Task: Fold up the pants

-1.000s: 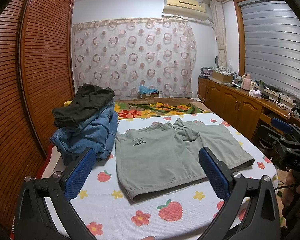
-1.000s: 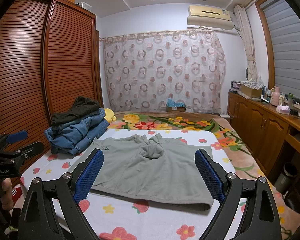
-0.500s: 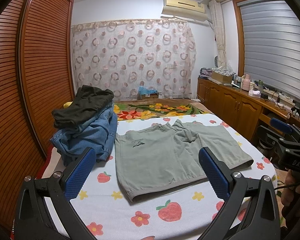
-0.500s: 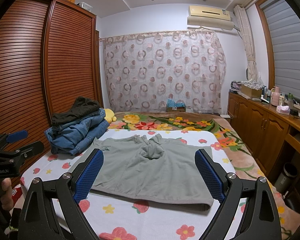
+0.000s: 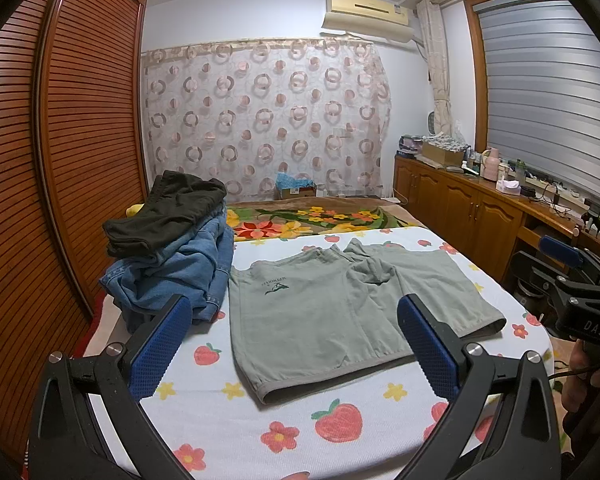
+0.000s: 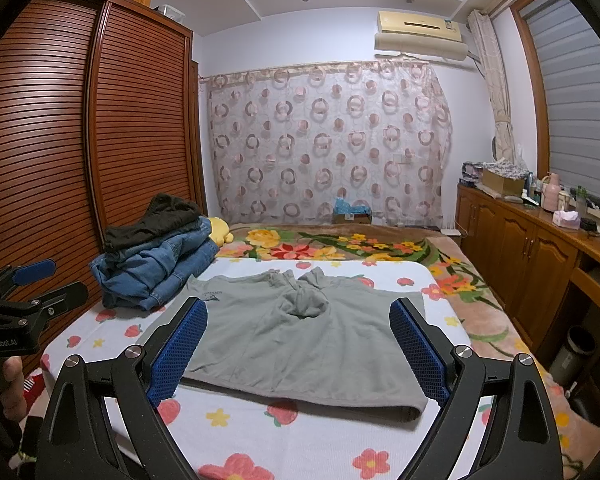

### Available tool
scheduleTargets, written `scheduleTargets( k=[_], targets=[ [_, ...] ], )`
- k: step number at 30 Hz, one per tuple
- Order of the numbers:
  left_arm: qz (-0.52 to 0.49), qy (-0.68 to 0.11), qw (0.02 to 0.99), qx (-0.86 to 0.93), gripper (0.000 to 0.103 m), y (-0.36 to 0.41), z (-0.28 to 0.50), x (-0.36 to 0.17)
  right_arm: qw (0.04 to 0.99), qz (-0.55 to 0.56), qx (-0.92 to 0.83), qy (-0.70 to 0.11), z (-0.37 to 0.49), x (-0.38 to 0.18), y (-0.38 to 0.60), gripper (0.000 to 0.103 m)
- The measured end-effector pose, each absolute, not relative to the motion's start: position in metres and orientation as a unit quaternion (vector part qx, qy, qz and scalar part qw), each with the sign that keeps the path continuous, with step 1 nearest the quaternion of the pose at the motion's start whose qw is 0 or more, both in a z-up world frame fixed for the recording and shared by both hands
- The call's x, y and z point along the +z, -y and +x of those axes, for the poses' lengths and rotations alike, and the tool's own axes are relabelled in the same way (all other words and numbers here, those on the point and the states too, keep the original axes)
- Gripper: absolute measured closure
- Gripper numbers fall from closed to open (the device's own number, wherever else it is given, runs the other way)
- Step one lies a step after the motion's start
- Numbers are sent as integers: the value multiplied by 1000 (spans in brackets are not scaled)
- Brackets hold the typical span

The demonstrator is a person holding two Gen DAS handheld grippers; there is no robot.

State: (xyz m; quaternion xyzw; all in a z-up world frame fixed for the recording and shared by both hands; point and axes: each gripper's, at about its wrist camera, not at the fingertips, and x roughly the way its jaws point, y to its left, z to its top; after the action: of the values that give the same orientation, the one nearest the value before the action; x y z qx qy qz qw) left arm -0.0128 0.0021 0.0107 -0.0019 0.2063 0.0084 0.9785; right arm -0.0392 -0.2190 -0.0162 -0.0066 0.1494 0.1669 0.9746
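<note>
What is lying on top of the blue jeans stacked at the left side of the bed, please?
A folded dark garment lies on the blue jeans. A yellow object peeks out behind; the stack hides the rest of it.

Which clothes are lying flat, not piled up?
The grey-green shorts lie spread flat on the strawberry sheet. The blue jeans and dark pants sit stacked beside them.

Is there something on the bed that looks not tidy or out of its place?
Yes. The grey-green shorts lie flat, but a lump of cloth is bunched at the crotch. Beside them, the jeans and dark garment pile is loosely heaped, not neatly stacked. Both grippers, left and right, are open.
</note>
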Motion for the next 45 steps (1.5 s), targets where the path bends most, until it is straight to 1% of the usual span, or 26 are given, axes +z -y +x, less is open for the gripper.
scheduleTargets(
  k=[16,27,30,34,35,37,39,45],
  targets=[
    [-5,-219,976,10,0,1,-19,18,971,-1,180,-157,-35,-18,224,9],
    [-5,-253,967,0,0,-7,7,-24,970,-5,169,-174,-23,-29,228,10],
    [-4,-270,963,-1,0,-11,15,-37,969,-1,165,-183,-17,-32,231,12],
    [-4,-284,959,-1,0,-13,19,-46,968,-7,159,-192,-10,-33,232,19],
    [-4,-287,958,-2,0,-14,21,-48,968,-8,158,-195,-8,-33,232,21],
    [-5,-296,955,0,0,-17,25,-56,967,-14,157,-201,-5,-33,231,31],
    [-5,-303,953,0,0,-20,28,-62,966,-19,154,-209,0,-31,230,37],
    [-12,-327,945,-5,0,-31,35,-81,961,-24,141,-238,18,-32,227,38]
  ],
)
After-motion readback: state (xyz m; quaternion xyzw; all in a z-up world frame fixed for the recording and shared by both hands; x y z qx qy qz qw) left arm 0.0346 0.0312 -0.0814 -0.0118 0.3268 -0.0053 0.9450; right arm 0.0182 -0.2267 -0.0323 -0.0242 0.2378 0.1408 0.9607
